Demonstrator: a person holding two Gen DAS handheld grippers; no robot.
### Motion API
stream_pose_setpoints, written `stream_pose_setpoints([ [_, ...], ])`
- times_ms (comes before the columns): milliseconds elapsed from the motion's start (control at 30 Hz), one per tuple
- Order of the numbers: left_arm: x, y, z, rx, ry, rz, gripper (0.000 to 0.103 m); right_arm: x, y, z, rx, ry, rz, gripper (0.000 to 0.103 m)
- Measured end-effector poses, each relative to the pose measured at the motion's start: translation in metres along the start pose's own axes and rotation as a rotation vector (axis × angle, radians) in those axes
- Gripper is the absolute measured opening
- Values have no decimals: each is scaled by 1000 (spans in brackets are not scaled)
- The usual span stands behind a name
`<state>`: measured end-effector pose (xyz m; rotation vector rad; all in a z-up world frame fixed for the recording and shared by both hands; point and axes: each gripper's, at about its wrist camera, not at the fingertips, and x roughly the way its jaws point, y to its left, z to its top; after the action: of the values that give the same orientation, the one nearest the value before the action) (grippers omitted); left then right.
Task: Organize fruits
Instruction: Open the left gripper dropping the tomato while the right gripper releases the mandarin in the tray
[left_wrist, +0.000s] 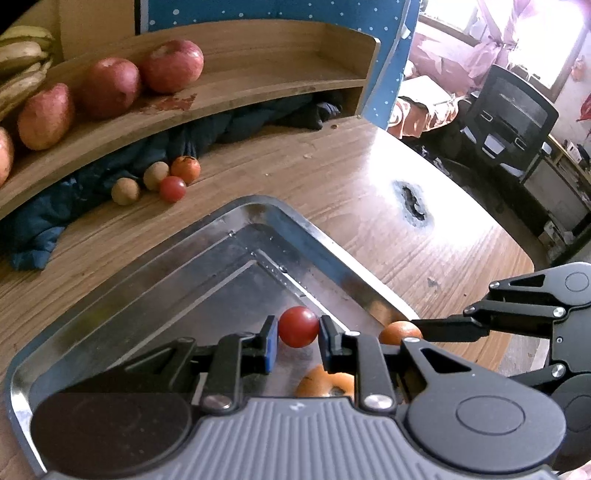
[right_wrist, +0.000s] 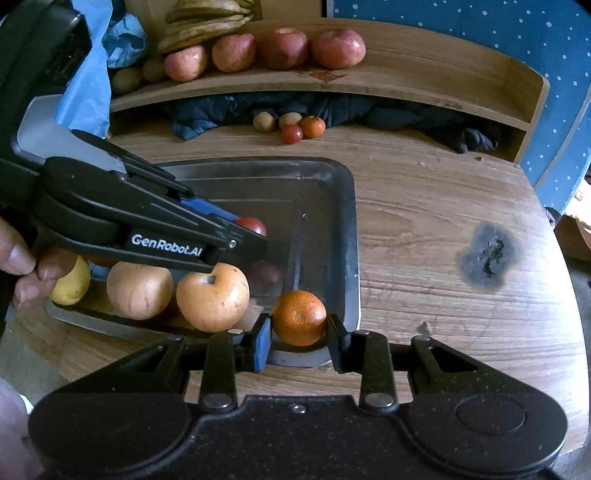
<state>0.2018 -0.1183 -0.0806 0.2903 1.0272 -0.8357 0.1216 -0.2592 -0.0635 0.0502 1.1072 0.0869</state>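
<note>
tray of shiny metal sits in the middle of the frame on the bench. in it lie two pale round fruits and a yellow one. left tool is squeezed tight on a small red tomato over the tray. right tool is pinched on a small orange at the tray's lower right corner. apples and bananas rest on the shelf at the top. four little fruits sit under it by a dark cloth.
</note>
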Motion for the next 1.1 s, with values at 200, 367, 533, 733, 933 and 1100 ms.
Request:
stream_pose_setpoints([
  [200,4,4,0,6,17,-11,25,6,0,3,-8,13,-1,34],
  [367,5,6,-1,12,21,-23,25,10,1,6,-15,23,-7,34],
  [533,6,6,-1,13,18,-26,25,10,2,7,-15,30,-10,34],
  [733,5,7,-3,0,15,-23,25,14,6,7,-26,43,-9,34],
  [933,-1,9,-5,-32,-2,-15,40,13,7,6,-40,43,-6,36],
  [1100,-15,10,-8,-49,-30,0,57,9,8,5,-57,41,2,43],
])
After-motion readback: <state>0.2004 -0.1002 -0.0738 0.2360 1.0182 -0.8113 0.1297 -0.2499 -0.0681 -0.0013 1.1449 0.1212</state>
